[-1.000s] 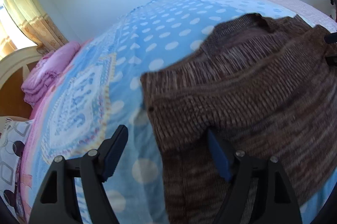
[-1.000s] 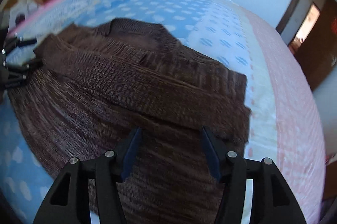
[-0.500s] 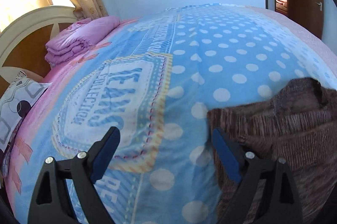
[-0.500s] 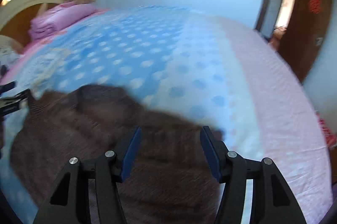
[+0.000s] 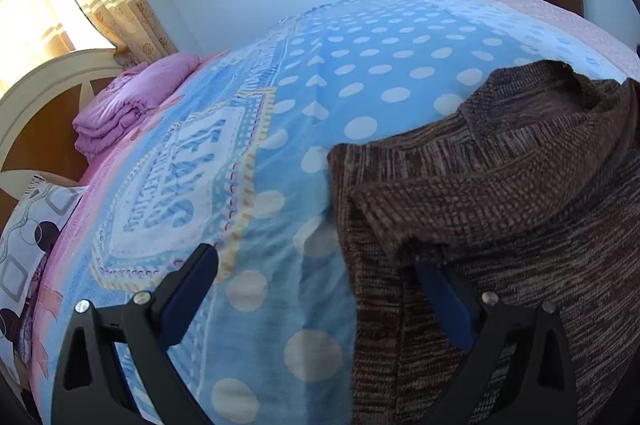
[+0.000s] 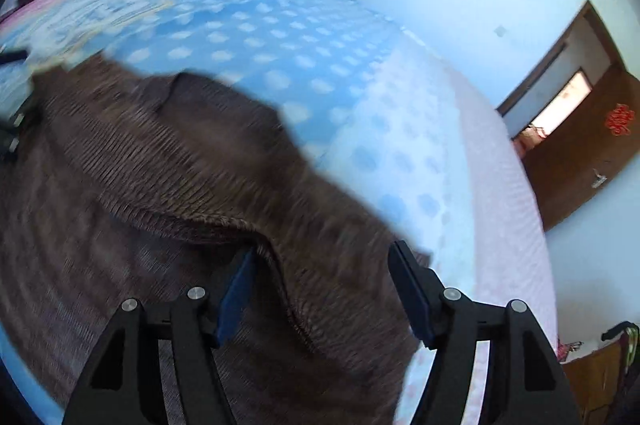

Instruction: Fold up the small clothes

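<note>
A brown knitted sweater (image 5: 500, 193) lies spread on the bed, with a folded-over band across it; it also shows in the right wrist view (image 6: 180, 193). My left gripper (image 5: 316, 265) is open at the sweater's left edge; its right finger (image 5: 440, 293) is tucked under the folded band, its left finger over bare blanket. My right gripper (image 6: 324, 265) is open over the sweater's right end; its left finger (image 6: 236, 285) sits under the fold. The right wrist view is blurred.
The bed has a blue polka-dot blanket (image 5: 360, 65) with a pink border (image 6: 500, 185). A folded purple quilt (image 5: 132, 105) and a patterned pillow (image 5: 28, 237) lie by the headboard. A brown door (image 6: 580, 153) stands in the far wall.
Both grippers swung up away from the sweater half a second ago and have come back down at its left and right ends, each with one finger under the fold. Both stayed open.
</note>
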Motion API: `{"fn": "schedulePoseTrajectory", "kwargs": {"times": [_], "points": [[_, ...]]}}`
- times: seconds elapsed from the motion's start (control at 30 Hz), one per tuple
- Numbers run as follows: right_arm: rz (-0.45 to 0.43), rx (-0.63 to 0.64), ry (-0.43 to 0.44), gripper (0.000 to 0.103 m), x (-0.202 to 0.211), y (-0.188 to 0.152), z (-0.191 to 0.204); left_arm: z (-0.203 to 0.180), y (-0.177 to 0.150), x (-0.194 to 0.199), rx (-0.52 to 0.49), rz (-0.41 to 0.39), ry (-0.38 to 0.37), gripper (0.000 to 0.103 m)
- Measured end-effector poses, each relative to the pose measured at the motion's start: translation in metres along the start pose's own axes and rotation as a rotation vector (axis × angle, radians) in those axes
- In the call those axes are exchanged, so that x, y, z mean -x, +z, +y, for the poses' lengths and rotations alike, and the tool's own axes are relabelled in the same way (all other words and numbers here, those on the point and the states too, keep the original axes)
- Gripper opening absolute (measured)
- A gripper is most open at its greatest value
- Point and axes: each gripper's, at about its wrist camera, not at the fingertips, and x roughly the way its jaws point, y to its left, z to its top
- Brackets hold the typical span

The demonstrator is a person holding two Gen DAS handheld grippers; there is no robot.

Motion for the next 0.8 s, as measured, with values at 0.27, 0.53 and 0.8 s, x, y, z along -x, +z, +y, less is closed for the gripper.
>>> {"fn": "schedulePoseTrajectory", "kwargs": {"times": [0.27,0.53,0.8], "points": [[-0.032,-0.037,-0.128,0.067,-0.011,0.023,-0.028,0.017,0.024,-0.023,0.063,0.017,0.067,0.102],[-0.029,-0.118,0.206,0.068,0.013,-0.019,-0.029,0.024,0.019,-0.034,0.065,0.04,0.069,0.101],[0.123,0.13,0.028,0.068,-0.016,-0.055,-0.01,0.019,0.028,-0.043,0.054,0.065,0.085,0.101]]}}
